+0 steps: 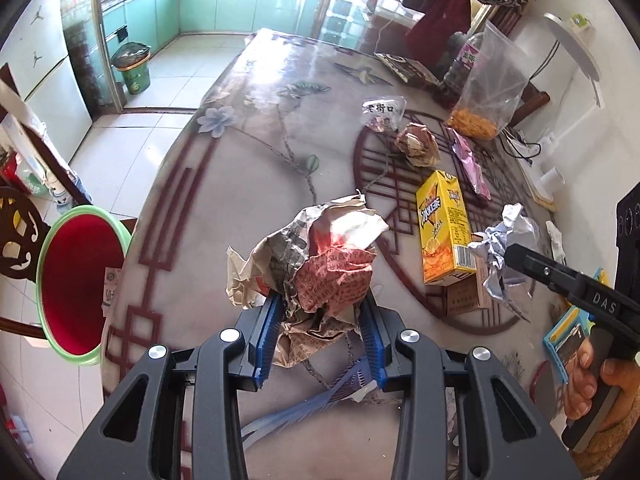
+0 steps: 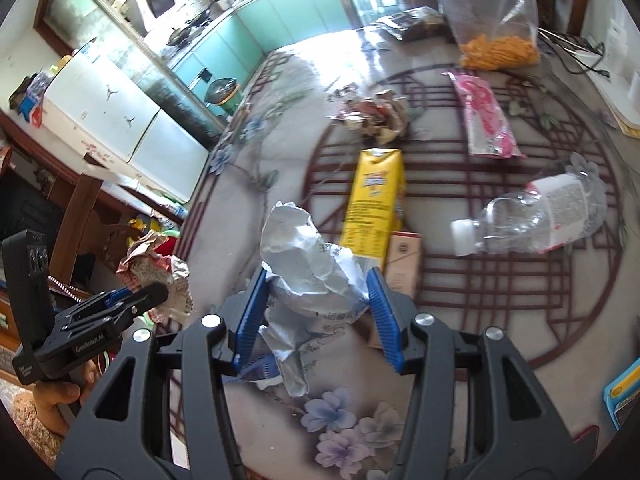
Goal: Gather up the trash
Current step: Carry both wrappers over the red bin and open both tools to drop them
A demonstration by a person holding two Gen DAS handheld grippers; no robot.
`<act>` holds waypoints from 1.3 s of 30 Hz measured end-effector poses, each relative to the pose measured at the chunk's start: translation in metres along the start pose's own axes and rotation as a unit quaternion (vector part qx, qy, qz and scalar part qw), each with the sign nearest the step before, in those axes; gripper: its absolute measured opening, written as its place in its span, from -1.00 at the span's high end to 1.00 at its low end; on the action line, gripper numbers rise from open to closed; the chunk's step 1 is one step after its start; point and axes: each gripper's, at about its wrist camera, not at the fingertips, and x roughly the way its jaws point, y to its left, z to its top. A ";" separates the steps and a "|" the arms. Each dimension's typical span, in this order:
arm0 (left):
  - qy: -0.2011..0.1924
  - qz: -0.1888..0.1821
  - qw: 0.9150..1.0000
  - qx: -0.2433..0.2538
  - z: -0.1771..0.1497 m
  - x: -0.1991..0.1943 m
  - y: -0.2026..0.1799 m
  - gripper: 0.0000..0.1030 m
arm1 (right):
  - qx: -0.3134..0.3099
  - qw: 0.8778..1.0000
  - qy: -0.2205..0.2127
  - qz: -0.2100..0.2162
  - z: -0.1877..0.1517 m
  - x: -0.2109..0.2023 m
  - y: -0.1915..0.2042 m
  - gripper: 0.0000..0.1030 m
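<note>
My left gripper is shut on a crumpled newspaper wad, brown and red, held above the table. That wad and the left gripper show at the lower left of the right wrist view. My right gripper is shut on a crumpled white-blue paper ball, also lifted; the ball and the right gripper appear at the right of the left wrist view. A red bin with a green rim stands below the table's left edge.
On the patterned table lie a yellow drink carton, a small brown box, another paper wad, a pink wrapper, an empty clear bottle and a bag of orange snacks. A chair stands left.
</note>
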 end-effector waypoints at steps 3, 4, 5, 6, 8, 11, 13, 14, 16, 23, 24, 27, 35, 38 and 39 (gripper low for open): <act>-0.006 0.006 1.000 0.001 -0.001 -0.004 0.004 0.32 | -0.009 1.000 0.001 0.006 -0.001 0.000 0.010 0.04; -0.008 0.010 1.000 0.004 -0.001 -0.006 0.005 0.32 | -0.011 1.000 0.001 0.007 -0.001 0.000 0.013 0.04; -0.011 0.014 1.000 0.006 -0.001 -0.009 0.006 0.32 | -0.013 1.000 0.000 0.007 -0.001 0.000 0.015 0.04; -0.013 0.015 1.000 0.007 -0.002 -0.011 0.007 0.32 | -0.014 1.000 0.000 0.008 -0.001 0.001 0.017 0.04; -0.015 0.017 1.000 0.005 -0.002 -0.014 0.010 0.32 | -0.015 1.000 -0.001 0.008 -0.002 0.001 0.020 0.04; -0.018 0.021 1.000 0.000 -0.004 -0.018 0.019 0.32 | -0.017 1.000 -0.002 0.009 -0.002 0.002 0.026 0.04; -0.019 0.023 1.000 -0.004 -0.006 -0.020 0.026 0.32 | -0.020 1.000 -0.002 0.010 -0.003 0.004 0.032 0.04; -0.020 0.023 1.000 -0.006 -0.007 -0.021 0.030 0.32 | -0.023 1.000 -0.002 0.010 -0.004 0.004 0.035 0.04; -0.022 0.023 0.999 -0.011 -0.010 -0.024 0.039 0.32 | -0.027 1.000 -0.002 0.010 -0.005 0.007 0.044 0.04; -0.029 0.019 0.999 -0.024 -0.016 -0.035 0.088 0.32 | -0.038 0.999 -0.005 0.000 -0.010 0.019 0.087 0.04; -0.029 0.019 0.999 -0.025 -0.016 -0.037 0.096 0.32 | -0.041 0.999 -0.005 -0.002 -0.011 0.021 0.096 0.04; -0.030 0.018 0.999 -0.021 -0.016 -0.042 0.118 0.32 | -0.042 0.999 -0.006 -0.011 -0.016 0.027 0.118 0.04; -0.023 0.014 1.000 -0.011 -0.013 -0.050 0.180 0.32 | -0.030 0.999 -0.013 -0.029 -0.028 0.041 0.168 0.04; -0.022 0.013 1.000 -0.010 -0.010 -0.051 0.200 0.32 | -0.030 0.999 -0.018 -0.038 -0.032 0.045 0.188 0.04; -0.022 0.013 1.000 -0.010 -0.009 -0.050 0.207 0.32 | -0.030 0.999 -0.020 -0.040 -0.032 0.046 0.193 0.04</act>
